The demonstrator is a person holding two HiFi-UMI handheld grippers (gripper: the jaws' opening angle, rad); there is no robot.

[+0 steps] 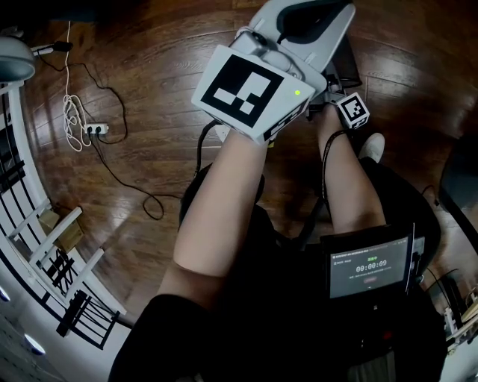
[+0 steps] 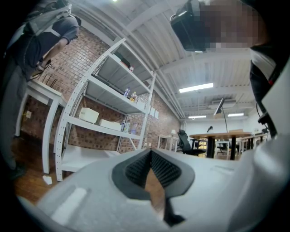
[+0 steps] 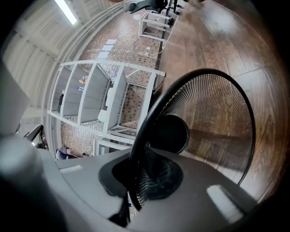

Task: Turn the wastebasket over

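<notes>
A black wire-mesh wastebasket (image 3: 213, 118) lies tipped on the wooden floor, its open mouth toward the right gripper view's camera. My right gripper (image 3: 140, 174) is shut on its black rim (image 3: 147, 122), with mesh wall pinched between the pads. In the head view only the right gripper's marker cube (image 1: 352, 110) shows, and the basket is hidden behind the left gripper (image 1: 306, 22). The left gripper (image 2: 150, 154) is held level in the air, away from the basket. Its pads meet at the tips with nothing between them.
A white shelving rack (image 2: 104, 99) stands against a brick wall, also seen in the right gripper view (image 3: 99, 99). A power strip with cable (image 1: 95, 129) lies on the floor at left, near a white rack (image 1: 30, 224). Another person (image 2: 41, 36) stands by a table; desks and chairs (image 2: 222, 140) are farther off.
</notes>
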